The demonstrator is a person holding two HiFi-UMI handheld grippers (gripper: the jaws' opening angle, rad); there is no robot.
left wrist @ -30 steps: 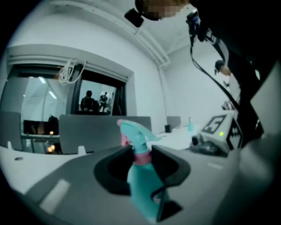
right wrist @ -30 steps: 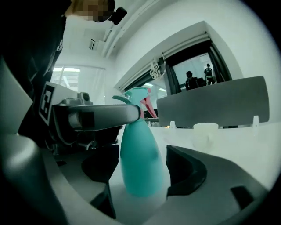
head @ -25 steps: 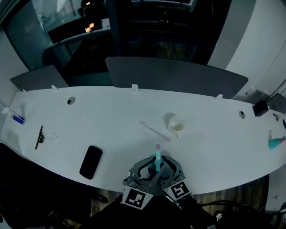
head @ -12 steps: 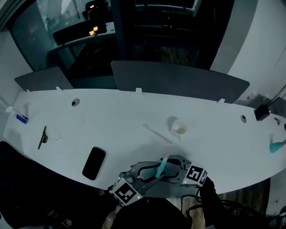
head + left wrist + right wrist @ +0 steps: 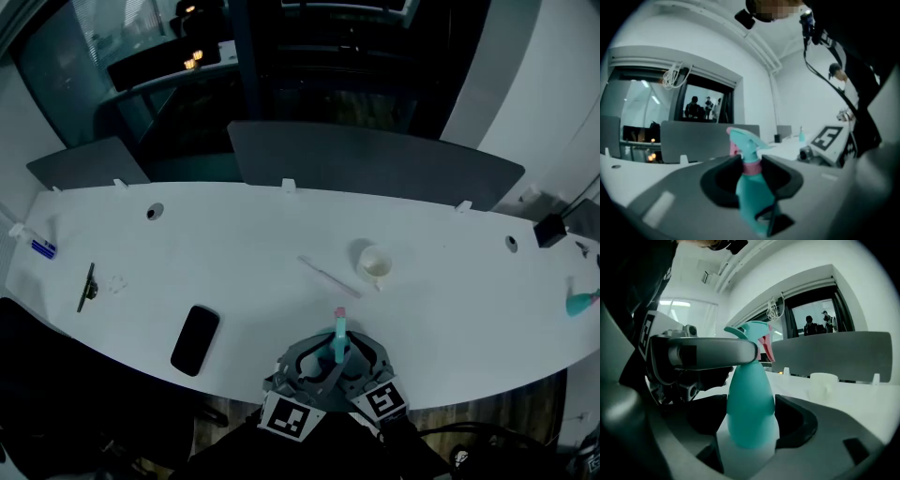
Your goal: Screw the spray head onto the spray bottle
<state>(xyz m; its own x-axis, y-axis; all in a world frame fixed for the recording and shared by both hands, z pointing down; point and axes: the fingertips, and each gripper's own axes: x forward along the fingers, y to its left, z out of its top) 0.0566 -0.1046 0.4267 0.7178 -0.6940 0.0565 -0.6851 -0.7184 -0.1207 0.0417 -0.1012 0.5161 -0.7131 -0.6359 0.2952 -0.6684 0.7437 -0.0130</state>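
Dim, bluish head view; gripper views fisheye-warped, blurred up close.

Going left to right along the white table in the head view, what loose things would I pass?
Blue-marked item, black tool, phone, thin stick, cup, black box, teal bottle.

Black phone [image 5: 195, 339] — white cup [image 5: 373, 263] — desk [image 5: 234, 253]

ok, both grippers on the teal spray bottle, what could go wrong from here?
Right gripper clamps the teal plastic spray bottle on its smooth taper; it may spin when twisted.
Left gripper sits on the pink collar under the teal spray head; a tilted start could cross-thread.
White table front edge is close; a drop could go off it.
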